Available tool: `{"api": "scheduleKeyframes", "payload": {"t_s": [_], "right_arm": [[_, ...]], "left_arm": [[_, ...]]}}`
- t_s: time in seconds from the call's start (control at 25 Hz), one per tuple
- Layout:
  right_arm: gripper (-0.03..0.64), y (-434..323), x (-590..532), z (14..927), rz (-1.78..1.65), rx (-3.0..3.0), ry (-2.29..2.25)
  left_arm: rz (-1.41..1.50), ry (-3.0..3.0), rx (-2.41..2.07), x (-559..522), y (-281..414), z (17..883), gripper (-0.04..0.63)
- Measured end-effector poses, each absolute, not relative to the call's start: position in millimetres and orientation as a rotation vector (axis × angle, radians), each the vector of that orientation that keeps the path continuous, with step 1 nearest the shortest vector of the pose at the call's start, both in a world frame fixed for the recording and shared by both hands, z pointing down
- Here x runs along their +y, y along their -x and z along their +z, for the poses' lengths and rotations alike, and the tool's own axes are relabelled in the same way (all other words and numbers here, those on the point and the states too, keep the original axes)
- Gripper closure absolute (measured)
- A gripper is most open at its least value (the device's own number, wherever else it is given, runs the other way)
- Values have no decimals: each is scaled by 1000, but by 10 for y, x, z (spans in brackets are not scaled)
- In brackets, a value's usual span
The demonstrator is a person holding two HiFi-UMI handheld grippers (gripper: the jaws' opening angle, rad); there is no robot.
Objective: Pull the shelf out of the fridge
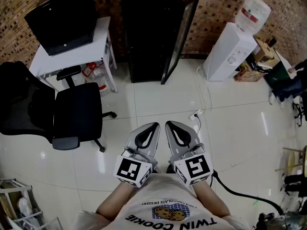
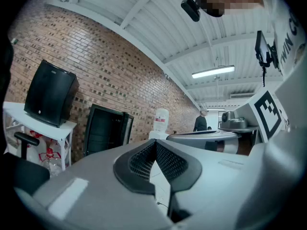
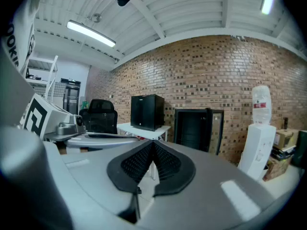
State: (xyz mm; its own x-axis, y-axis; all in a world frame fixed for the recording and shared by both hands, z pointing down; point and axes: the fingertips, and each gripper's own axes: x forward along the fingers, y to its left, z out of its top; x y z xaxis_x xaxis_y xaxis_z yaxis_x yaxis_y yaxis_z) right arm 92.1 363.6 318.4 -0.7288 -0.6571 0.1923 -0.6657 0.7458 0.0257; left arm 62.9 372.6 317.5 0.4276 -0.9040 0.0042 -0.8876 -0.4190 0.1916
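Can't see the shelf itself yet, the inside of the tall black fridge (image 1: 146, 32) is just dark. It stands at the far edge of the glossy white tile floor (image 1: 158, 104) against the brick wall (image 1: 216, 4), glass door (image 1: 178, 37) swung open rightward, dead ahead and well apart from me. My grey left gripper (image 1: 152, 127) and grey right gripper (image 1: 171, 125) sit side by side near my belly, tips aimed at it, fingers pinched fully together on nothing. Neither looks nearer.

Glossy floor (image 1: 158, 104), rough brick wall (image 1: 216, 13)
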Motion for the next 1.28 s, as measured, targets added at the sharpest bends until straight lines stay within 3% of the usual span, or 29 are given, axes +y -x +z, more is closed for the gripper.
{"api": "scheduleKeyframes", "payload": {"t_s": [0.8, 1.28], "right_arm": [[612, -811, 3037, 3230, 85, -2780, -998], [612, -638, 1968, 3182, 133, -2850, -942]], "left_arm": [[-173, -2470, -1656, 3164, -488, 3175, 592], [-63, -2444, -1694, 2089, -389, 3205, 592]]}}
